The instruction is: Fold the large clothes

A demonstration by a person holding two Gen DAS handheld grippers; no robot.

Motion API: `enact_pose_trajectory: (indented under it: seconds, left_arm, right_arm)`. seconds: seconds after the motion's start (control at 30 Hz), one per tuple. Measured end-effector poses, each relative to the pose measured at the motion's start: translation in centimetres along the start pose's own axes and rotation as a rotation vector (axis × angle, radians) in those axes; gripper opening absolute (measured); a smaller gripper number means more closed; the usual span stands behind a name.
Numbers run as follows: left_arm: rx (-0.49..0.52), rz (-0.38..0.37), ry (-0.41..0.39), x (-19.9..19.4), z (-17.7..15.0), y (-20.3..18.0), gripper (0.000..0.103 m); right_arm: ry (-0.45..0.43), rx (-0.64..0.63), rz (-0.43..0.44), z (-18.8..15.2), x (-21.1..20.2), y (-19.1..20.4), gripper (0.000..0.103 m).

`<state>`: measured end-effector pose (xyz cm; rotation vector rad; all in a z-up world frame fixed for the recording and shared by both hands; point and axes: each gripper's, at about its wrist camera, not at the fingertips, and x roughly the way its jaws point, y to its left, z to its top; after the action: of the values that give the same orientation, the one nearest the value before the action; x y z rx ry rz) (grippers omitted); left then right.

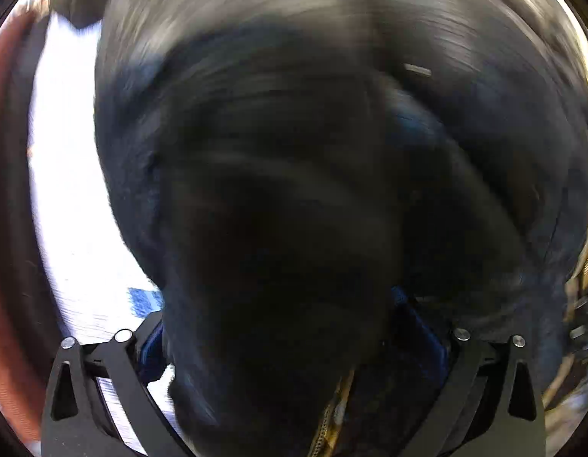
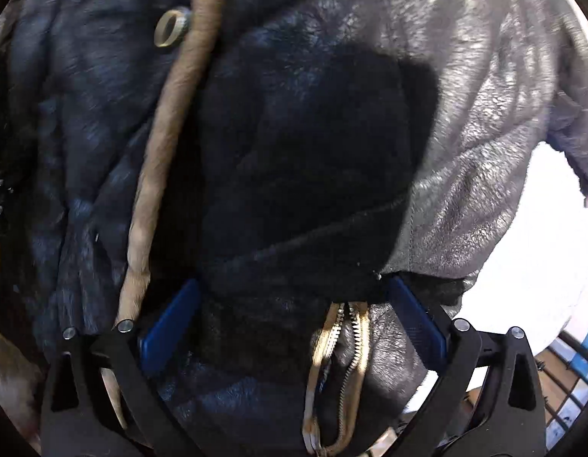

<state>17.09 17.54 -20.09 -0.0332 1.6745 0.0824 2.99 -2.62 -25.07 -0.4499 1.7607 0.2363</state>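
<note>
Spreading wide, blue pads (image 2: 172, 320) of the right gripper (image 2: 290, 323) gripping nothing, straddling the dark navy leather jacket (image 2: 465, 152) with its brass zipper (image 2: 347, 361) near. Gaping likewise, the left gripper (image 1: 290, 327) hanging released over blurred dark folds. Lying across a white tabletop (image 2: 530, 251), tan cord (image 2: 168, 114) running left.
</note>
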Motion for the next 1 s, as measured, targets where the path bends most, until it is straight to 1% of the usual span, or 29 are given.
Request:
enact_pose_trajectory:
  seconds: [0.03,0.07,0.13,0.17,0.23,0.27,0.33,0.37,0.4,0.43,0.5,0.53,0.63,0.67,0.7,0.73,0.77,0.8,0.83,0.87,0.9,0.93,0.97,1.0]
  left_arm:
    - [0.001,-0.002,0.016,0.0,0.2,0.0,0.099]
    - [0.010,0.016,0.035,0.1,0.4,-0.2,0.099]
    - [-0.009,0.048,0.058,0.3,0.6,-0.6,0.099]
    - [-0.030,0.066,0.074,0.4,0.7,-0.8,0.099]
    - [-0.055,0.090,0.101,0.6,0.9,-1.1,0.099]
    - [-0.078,0.097,0.116,0.5,0.8,-1.0,0.099]
    - [-0.105,0.099,0.117,0.2,0.6,-0.8,0.098]
    - [-0.107,0.107,0.104,-0.4,0.2,-0.8,0.098]
    - [-0.100,0.119,0.074,-1.7,-0.5,-0.9,0.089]
    - [-0.087,0.113,0.036,-3.3,-1.1,-1.0,0.078]
    - [-0.043,0.108,-0.041,-6.6,-1.6,-1.4,0.075]
    - [-0.013,0.133,-0.098,-8.8,-1.5,-1.5,0.075]
    - [0.097,0.288,-0.335,-16.2,0.2,-2.3,0.075]
    - [0.129,0.340,-0.435,-18.7,1.5,-2.5,0.075]
    - [0.157,0.380,-0.512,-20.5,3.2,-2.8,0.077]
    - [0.195,0.419,-0.567,-21.8,5.4,-3.2,0.083]
    - [0.229,0.451,-0.588,-22.2,7.7,-3.8,0.084]
    - [0.261,0.480,-0.596,-22.3,10.8,-4.5,0.084]
    - [0.281,0.490,-0.587,-22.1,13.5,-4.8,0.084]
    - [0.285,0.467,-0.565,-21.6,17.1,-5.1,0.084]
    - [0.271,0.444,-0.546,-21.1,19.1,-5.1,0.084]
    - [0.248,0.424,-0.495,-19.7,22.4,-5.2,0.084]
    - [0.239,0.432,-0.438,-18.3,24.3,-5.3,0.082]
    - [0.230,0.441,-0.349,-16.3,26.5,-5.6,0.075]
  right_arm:
    - [0.014,0.008,0.006,0.5,0.3,-0.3,0.098]
    - [0.026,0.012,0.007,1.1,0.4,-0.4,0.098]
    - [0.049,0.013,-0.006,2.0,0.3,-0.7,0.098]
    - [0.052,0.016,-0.013,2.6,0.5,-0.6,0.098]
    - [0.041,0.021,-0.027,2.8,0.2,-0.9,0.098]
    - [0.030,0.024,-0.031,3.5,-0.3,0.2,0.098]
    - [0.021,0.028,-0.032,3.3,-0.4,0.2,0.098]
    - [0.020,0.029,-0.030,3.6,-0.6,-0.1,0.098]
    - [0.016,0.029,-0.027,2.6,-0.5,0.2,0.098]
    - [0.008,0.028,-0.019,2.6,-0.7,-0.1,0.098]
    - [-0.014,0.024,-0.005,1.3,-1.0,-0.4,0.098]
    - [-0.029,0.025,0.002,0.2,-1.1,-1.4,0.098]
    - [-0.077,0.043,0.025,-1.8,-2.7,-2.0,0.098]
    - [-0.094,0.056,0.040,-2.7,-3.4,-2.7,0.098]
    - [-0.107,0.069,0.053,-3.0,-3.9,-3.1,0.098]
    - [-0.122,0.084,0.071,-3.2,-4.5,-3.7,0.098]
    - [-0.135,0.095,0.080,-4.2,-5.0,-4.7,0.098]
    - [-0.152,0.108,0.083,-4.7,-5.6,-5.2,0.098]
    - [-0.171,0.119,0.083,-5.4,-6.4,-5.4,0.098]
    - [-0.187,0.127,0.084,-5.9,-7.3,-5.6,0.098]
    - [-0.206,0.137,0.083,-6.0,-8.1,-6.1,0.098]
    - [-0.221,0.146,0.082,-5.9,-8.9,-7.0,0.098]
    - [-0.234,0.160,0.081,-6.0,-9.6,-7.6,0.098]
    - [-0.240,0.174,0.082,-5.9,-10.1,-8.1,0.098]
